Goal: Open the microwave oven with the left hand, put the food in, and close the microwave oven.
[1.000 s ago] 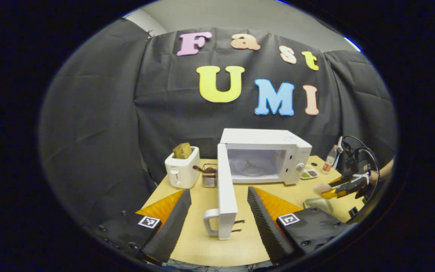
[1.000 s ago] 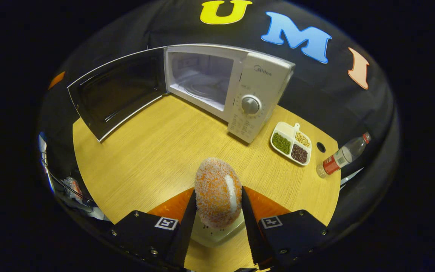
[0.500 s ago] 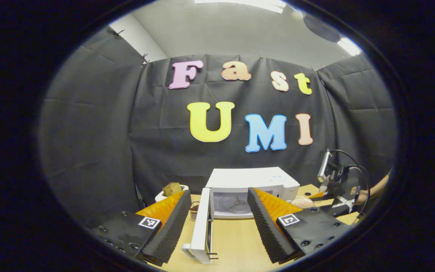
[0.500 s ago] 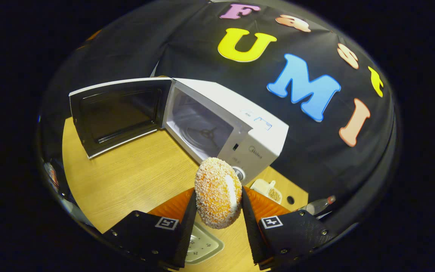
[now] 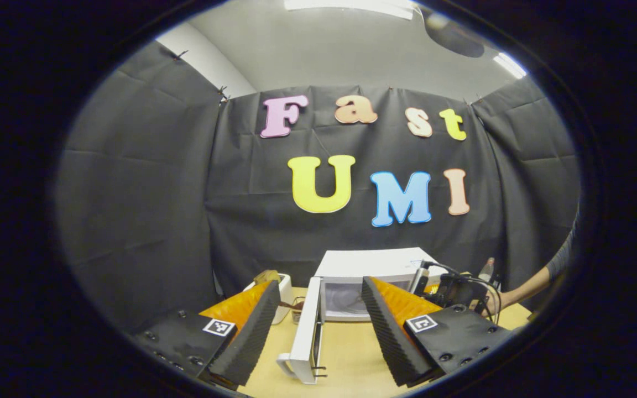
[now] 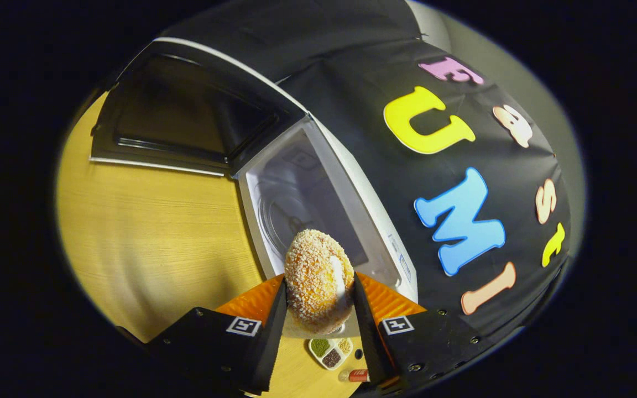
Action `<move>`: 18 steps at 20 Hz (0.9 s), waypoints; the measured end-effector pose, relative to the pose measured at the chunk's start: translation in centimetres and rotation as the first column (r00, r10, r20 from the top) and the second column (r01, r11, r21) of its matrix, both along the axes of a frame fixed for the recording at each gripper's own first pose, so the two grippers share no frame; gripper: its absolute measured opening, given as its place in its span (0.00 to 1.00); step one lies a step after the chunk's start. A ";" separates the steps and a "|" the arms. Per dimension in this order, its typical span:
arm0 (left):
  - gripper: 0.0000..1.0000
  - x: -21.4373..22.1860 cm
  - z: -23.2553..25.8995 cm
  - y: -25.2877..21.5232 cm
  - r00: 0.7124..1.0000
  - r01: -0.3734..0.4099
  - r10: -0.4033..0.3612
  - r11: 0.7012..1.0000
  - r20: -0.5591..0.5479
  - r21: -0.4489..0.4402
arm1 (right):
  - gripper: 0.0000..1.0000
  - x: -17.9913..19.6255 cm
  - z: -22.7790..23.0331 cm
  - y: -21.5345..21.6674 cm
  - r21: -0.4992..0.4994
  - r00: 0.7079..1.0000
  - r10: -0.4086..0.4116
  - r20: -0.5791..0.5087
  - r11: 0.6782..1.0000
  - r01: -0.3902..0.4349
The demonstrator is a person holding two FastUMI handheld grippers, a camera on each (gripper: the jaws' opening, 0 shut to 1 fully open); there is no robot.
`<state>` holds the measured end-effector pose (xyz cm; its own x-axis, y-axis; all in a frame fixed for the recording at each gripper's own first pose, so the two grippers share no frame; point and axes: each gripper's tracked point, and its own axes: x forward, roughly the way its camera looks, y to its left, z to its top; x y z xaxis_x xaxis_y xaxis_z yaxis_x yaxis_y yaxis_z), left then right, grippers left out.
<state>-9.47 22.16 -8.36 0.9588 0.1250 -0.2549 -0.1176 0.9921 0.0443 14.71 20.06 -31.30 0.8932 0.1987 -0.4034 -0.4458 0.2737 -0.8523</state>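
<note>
A white microwave [image 5: 376, 265] stands at the back of the wooden table, its door [image 5: 307, 337] swung wide open toward me. My left gripper [image 5: 318, 320] is open and holds nothing, drawn back from the door's handle [image 5: 288, 365]. In the right gripper view, my right gripper [image 6: 318, 301] is shut on a round crumb-coated bun [image 6: 318, 279]. The bun hangs just in front of the microwave's open cavity [image 6: 302, 204], with the view rolled to one side. The dark inner face of the door [image 6: 186, 121] lies to the upper left. In the left gripper view the right gripper [image 5: 454, 290] hovers by the microwave's front.
A white toaster [image 5: 280, 296] with bread stands left of the microwave, a small wire basket [image 5: 296, 309] beside it. A sectioned dish of beans [image 6: 330, 351] and a bottle [image 6: 354, 376] lie below the right gripper. A person's forearm [image 5: 523, 290] reaches in from the right.
The right gripper has carried the bun up from the small plate to the mouth of the microwave and rolled sideways. The left gripper has tilted upward and drawn back a little.
</note>
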 end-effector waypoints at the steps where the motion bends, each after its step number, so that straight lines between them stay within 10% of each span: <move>1: 0.96 -0.4 0.0 0.5 1.000 -0.015 0.015 1.000 -0.005 -0.001 | 0.65 0.8 -0.5 0.7 -0.026 1.000 0.015 0.018 1.000 -0.014; 18: 0.99 -2.3 -1.7 4.3 0.986 -0.132 0.132 0.991 -0.106 0.008 | 0.64 13.4 -6.9 6.4 -0.243 0.982 0.115 0.148 0.967 -0.077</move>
